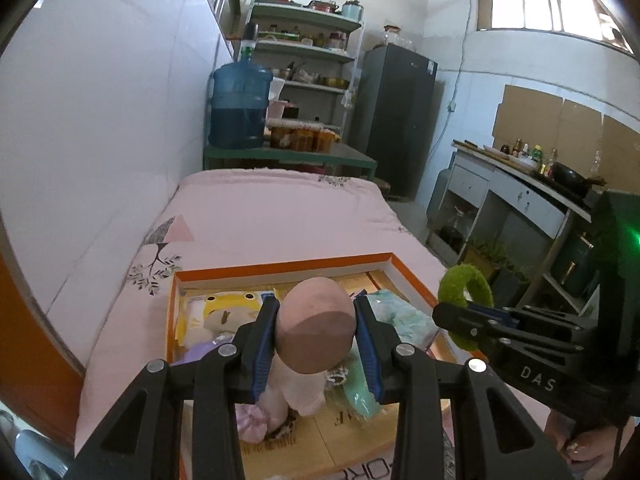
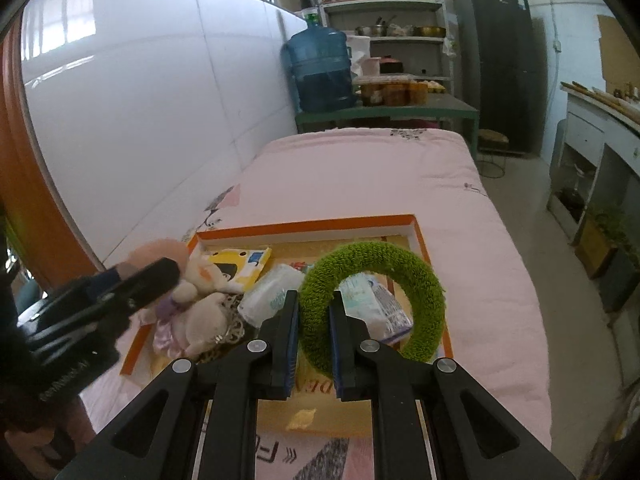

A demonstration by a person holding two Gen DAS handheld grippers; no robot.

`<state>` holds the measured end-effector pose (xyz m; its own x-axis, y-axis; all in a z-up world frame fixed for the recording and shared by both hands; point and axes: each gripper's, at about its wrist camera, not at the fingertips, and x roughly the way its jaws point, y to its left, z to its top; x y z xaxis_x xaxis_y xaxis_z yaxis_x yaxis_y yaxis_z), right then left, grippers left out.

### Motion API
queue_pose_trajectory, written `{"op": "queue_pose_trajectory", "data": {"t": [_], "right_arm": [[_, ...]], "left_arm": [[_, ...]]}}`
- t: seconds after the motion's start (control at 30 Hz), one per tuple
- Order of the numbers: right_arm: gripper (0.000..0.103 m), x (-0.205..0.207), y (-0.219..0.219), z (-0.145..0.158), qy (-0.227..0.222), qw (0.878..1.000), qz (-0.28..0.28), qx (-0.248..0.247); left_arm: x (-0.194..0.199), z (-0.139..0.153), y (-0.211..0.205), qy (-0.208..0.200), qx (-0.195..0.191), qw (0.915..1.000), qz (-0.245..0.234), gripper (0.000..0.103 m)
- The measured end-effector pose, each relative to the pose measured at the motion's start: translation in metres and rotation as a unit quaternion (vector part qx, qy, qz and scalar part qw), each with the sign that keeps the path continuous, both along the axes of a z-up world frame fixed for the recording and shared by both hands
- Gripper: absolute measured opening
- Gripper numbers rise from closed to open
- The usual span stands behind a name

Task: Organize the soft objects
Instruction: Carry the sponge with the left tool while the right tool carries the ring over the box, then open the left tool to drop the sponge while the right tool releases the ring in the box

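Fingers of the left gripper are clamping a pink sponge puff, while the right gripper is pinching a green fuzzy ring; both are hanging over the orange tray. Releasing low over bare tray floor, clear of the plush toy, looks wise. Around it, a pink bedcover is filling a cluttered kitchen.

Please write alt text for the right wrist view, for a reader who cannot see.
The right gripper is shut on a fuzzy green ring above an orange-rimmed box of soft toys on a pink bed. At left, the left gripper holds a pinkish plush.
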<state>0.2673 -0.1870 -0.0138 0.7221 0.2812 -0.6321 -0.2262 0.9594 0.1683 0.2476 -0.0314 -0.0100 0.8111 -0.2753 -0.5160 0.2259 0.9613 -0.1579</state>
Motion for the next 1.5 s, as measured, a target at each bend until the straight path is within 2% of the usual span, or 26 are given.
{"op": "queue_pose_trajectory", "data": {"t": [0.53,0.7,0.9,1.03,1.13,1.23,1.4,1.5], "right_arm": [[0.015,0.039,0.012,-0.027,0.042,0.999,0.013,-0.001],[0.017,0.046,0.01,-0.034,0.054,0.998,0.014,0.005],[0.023,0.044,0.014,-0.037,0.047,0.999,0.025,-0.002],[0.023,0.043,0.014,-0.038,0.048,0.998,0.027,0.0],[0.024,0.043,0.012,-0.038,0.047,0.999,0.026,0.004],[0.03,0.041,0.011,-0.038,0.046,0.999,0.025,0.005],[0.052,0.038,0.009,-0.036,0.042,0.999,0.017,0.001],[0.056,0.034,0.008,-0.034,0.039,0.999,0.015,0.0]], "left_arm": [[0.048,-0.027,-0.013,0.046,0.048,0.9978,0.001,0.038],[0.054,-0.037,-0.015,0.064,0.049,0.9968,-0.003,0.038],[0.058,-0.046,-0.018,0.076,0.052,0.9956,-0.016,0.038],[0.058,-0.048,-0.017,0.077,0.054,0.9955,-0.012,0.048],[0.057,-0.049,-0.016,0.073,0.049,0.996,-0.012,0.052],[0.057,-0.05,-0.014,0.072,0.047,0.9962,-0.011,0.052],[0.057,-0.05,-0.011,0.07,0.046,0.9964,-0.009,0.053],[0.056,-0.049,-0.008,0.071,0.04,0.9967,-0.008,0.056]]}}
